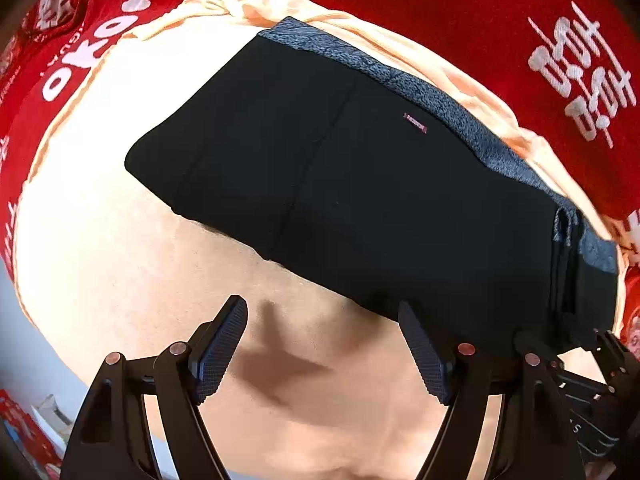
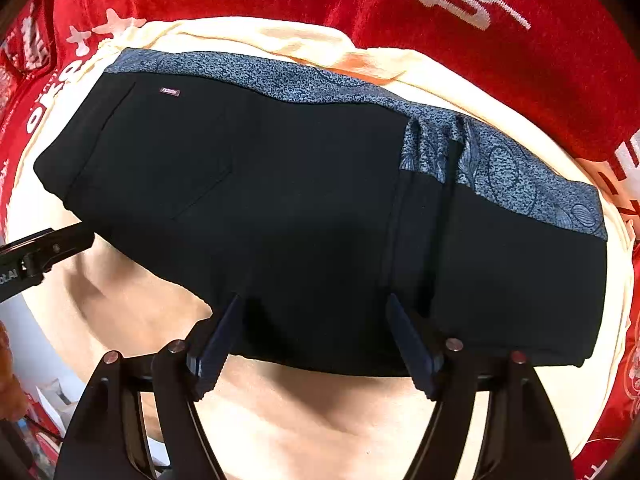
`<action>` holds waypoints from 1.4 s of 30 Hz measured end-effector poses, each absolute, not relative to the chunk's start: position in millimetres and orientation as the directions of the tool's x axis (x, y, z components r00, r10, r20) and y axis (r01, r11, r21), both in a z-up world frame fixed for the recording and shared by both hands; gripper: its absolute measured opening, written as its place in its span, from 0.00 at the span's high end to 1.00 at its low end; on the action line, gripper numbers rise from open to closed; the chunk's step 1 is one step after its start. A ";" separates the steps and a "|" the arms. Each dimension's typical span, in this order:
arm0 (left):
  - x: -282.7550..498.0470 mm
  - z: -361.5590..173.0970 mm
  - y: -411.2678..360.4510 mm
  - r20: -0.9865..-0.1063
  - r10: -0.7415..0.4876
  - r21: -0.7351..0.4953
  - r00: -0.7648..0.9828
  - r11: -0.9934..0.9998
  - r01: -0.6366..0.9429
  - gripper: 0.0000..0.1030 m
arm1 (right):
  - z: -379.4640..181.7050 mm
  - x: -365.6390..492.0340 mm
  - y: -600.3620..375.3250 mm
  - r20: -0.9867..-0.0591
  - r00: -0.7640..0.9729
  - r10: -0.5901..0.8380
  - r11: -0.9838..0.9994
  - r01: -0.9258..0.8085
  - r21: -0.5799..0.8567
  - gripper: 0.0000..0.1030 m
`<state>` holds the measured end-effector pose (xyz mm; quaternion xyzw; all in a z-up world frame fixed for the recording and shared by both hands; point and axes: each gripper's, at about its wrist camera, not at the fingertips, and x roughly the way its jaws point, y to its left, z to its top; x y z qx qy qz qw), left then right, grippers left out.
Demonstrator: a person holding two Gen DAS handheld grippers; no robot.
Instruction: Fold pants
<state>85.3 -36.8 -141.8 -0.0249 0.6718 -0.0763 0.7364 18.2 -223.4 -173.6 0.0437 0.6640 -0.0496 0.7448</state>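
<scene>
- A small pink-edged tag [image 1: 415,123] on the black pants [image 1: 320,184] reads "FASHION".
- White letters "OKO" [image 1: 86,58] run across the red cloth [image 1: 440,8] at ten o'clock.
- White East Asian characters [image 1: 582,76] mark the same cloth at two o'clock; not legible.

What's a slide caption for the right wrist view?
Open right gripper at the near edge of folded black pants with a blue patterned waistband, lying on a cream cloth.

Folded pants [image 2: 304,200] lie before spread right gripper [image 2: 316,344].
</scene>
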 end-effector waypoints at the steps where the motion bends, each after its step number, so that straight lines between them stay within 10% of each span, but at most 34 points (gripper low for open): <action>1: 85.9 -142.2 -32.5 -0.981 -0.173 -0.167 0.087 0.983 0.072 0.23 | -174.9 19.0 -224.0 -0.994 0.112 -0.014 0.991 0.135 0.001 0.24; 28: 120.8 -175.0 53.3 -0.772 -0.577 -0.631 0.267 0.747 -0.208 0.23 | -187.5 20.9 -211.3 -0.992 0.126 -0.021 0.995 0.103 -0.008 0.18; 42: 147.3 -173.0 18.5 -0.857 -0.442 -0.499 0.266 0.840 -0.212 0.14 | -166.0 18.9 -231.9 -0.990 0.139 0.027 0.993 0.107 0.042 0.18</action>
